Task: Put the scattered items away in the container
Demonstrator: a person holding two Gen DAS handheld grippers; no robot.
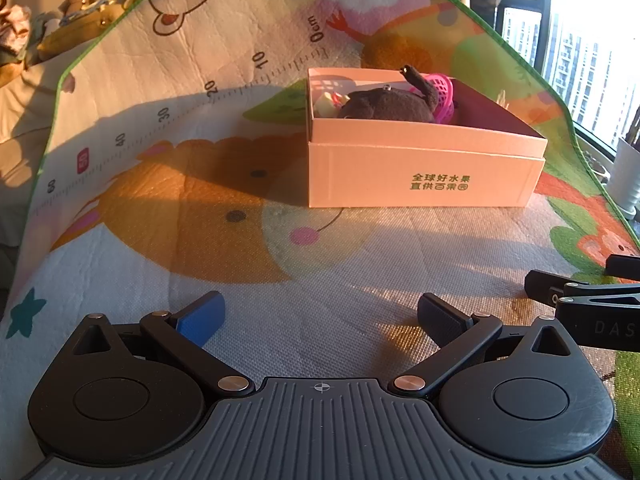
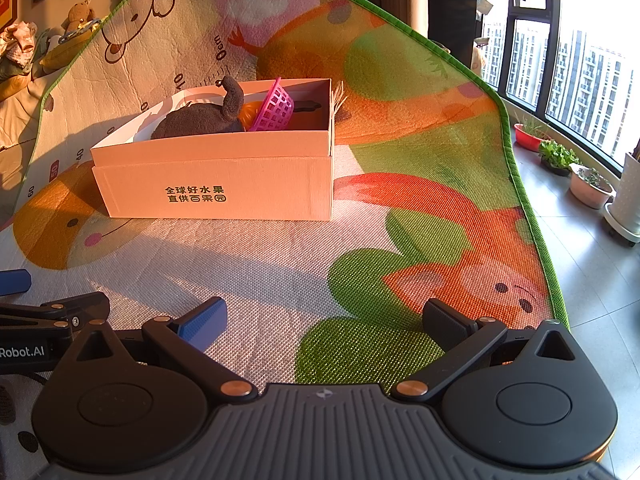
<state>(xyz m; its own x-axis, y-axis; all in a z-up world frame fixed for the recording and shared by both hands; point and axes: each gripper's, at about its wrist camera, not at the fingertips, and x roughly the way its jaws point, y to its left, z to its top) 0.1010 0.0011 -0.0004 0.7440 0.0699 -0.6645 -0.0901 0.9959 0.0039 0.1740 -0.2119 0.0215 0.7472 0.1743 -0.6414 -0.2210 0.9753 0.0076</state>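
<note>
A pale cardboard box (image 1: 424,172) (image 2: 216,184) with green printed characters stands on the play mat. Inside lie a dark grey plush toy (image 1: 384,106) (image 2: 196,122), a pink plastic basket (image 1: 442,88) (image 2: 276,106), an orange item (image 2: 247,114) and a pale small toy (image 1: 328,102). My left gripper (image 1: 320,314) is open and empty, well in front of the box. My right gripper (image 2: 326,320) is also open and empty, to the right of the left one, whose side (image 2: 52,312) shows at the left edge of the right wrist view.
The colourful cartoon play mat (image 1: 280,280) (image 2: 400,160) has a green border (image 2: 516,152). Potted plants (image 2: 560,156) and a white stand (image 2: 628,204) line the tiled floor by the window at right. Soft toys (image 1: 80,4) sit beyond the mat at far left.
</note>
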